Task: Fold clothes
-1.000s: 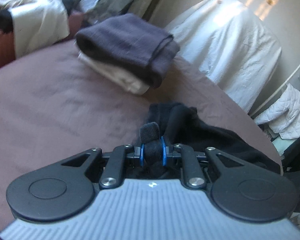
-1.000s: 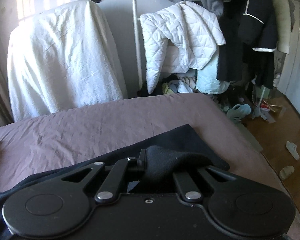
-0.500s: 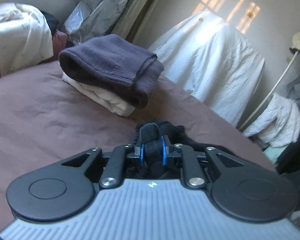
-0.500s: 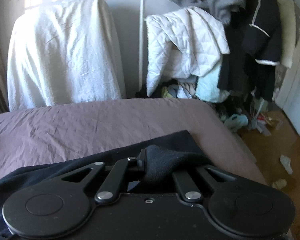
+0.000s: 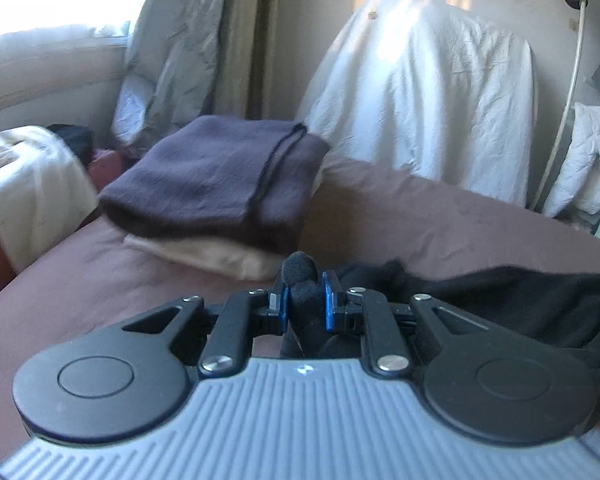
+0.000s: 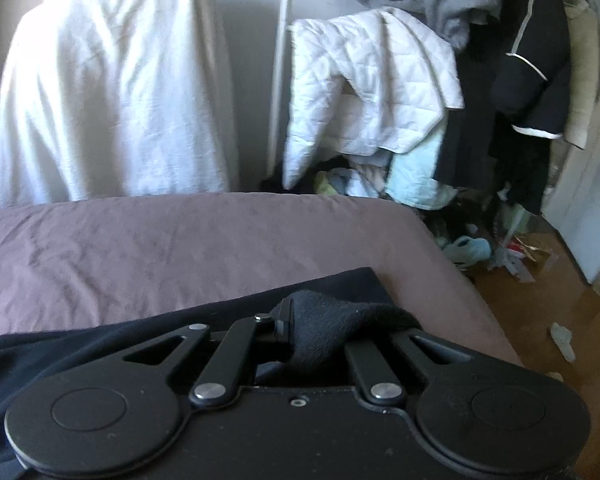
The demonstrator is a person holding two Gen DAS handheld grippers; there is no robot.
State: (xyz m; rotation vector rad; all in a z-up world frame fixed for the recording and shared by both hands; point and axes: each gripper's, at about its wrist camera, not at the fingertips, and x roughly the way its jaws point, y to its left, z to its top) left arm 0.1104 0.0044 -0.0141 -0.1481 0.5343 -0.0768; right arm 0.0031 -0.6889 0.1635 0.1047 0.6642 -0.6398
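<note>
A black garment (image 5: 512, 296) lies across the brown bed (image 5: 80, 288). My left gripper (image 5: 303, 300) is shut on a bunched edge of it, with a tuft of fabric sticking up between the blue pads. In the right wrist view the same black garment (image 6: 100, 344) spreads to the left, and my right gripper (image 6: 320, 334) is shut on another edge; the fabric covers its fingertips. A folded stack sits beyond the left gripper: a dark purple garment (image 5: 216, 184) on top of a cream one (image 5: 208, 256).
A white sheet drapes over something at the bed's far side (image 5: 424, 92) (image 6: 112, 92). A clothes rack with a white quilted jacket (image 6: 368, 92) and dark clothes stands right of it. Clutter lies on the wooden floor (image 6: 540, 300) past the bed's right edge.
Both grippers keep their hold on the black garment. The left view has swung and risen, so the folded stack now sits more centred and closer. The right view shifted slightly.
</note>
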